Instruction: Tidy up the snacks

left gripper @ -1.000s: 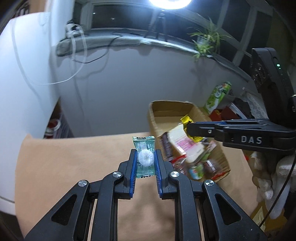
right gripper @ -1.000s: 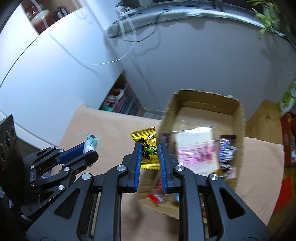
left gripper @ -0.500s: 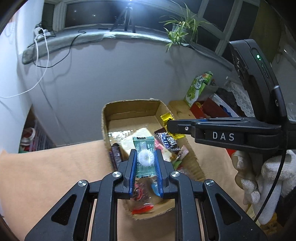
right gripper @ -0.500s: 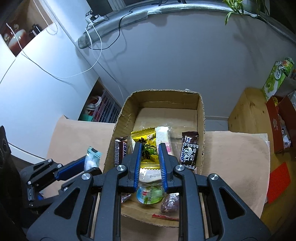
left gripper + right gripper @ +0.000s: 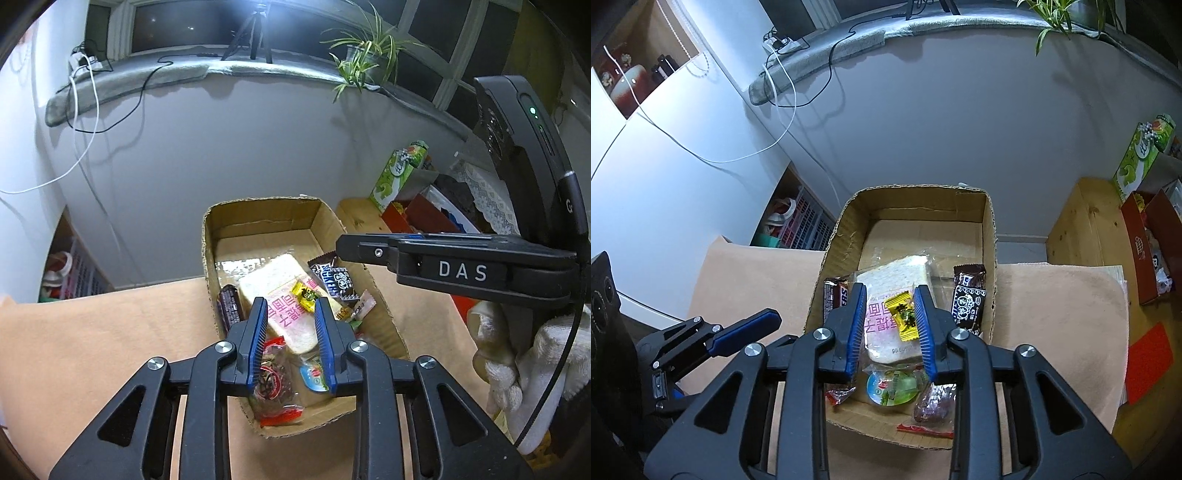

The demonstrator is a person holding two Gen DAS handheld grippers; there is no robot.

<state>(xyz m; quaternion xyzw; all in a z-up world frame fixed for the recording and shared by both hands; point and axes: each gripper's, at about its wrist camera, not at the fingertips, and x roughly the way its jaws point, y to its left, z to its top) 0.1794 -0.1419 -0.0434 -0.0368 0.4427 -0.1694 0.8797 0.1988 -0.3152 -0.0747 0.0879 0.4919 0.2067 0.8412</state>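
A cardboard box (image 5: 210,236) (image 5: 991,229) of snacks stands on the tan table. Both grippers hover over its near half. My left gripper (image 5: 290,308) is open and empty. My right gripper (image 5: 892,295) is open and empty; it shows side-on in the left wrist view (image 5: 341,245). A yellow candy (image 5: 304,295) (image 5: 905,315) lies on the wrapped bread slice (image 5: 273,275) (image 5: 897,273) inside the box. A dark chocolate bar (image 5: 967,299), a Snickers bar (image 5: 834,295), a green jelly cup (image 5: 892,387) and other wrappers lie around it. The green-wrapped candy is not in sight.
A wooden stand (image 5: 1082,221) with a green carton (image 5: 1141,155) and a red box (image 5: 1145,251) stands right of the table. A grey wall rises behind the box, and shelves with baskets (image 5: 798,218) sit at the left. A red card (image 5: 1148,362) lies at the right.
Both grippers moved over the box and opened. The yellow candy left my right gripper and now lies on the bread. The green candy is gone from my left gripper.
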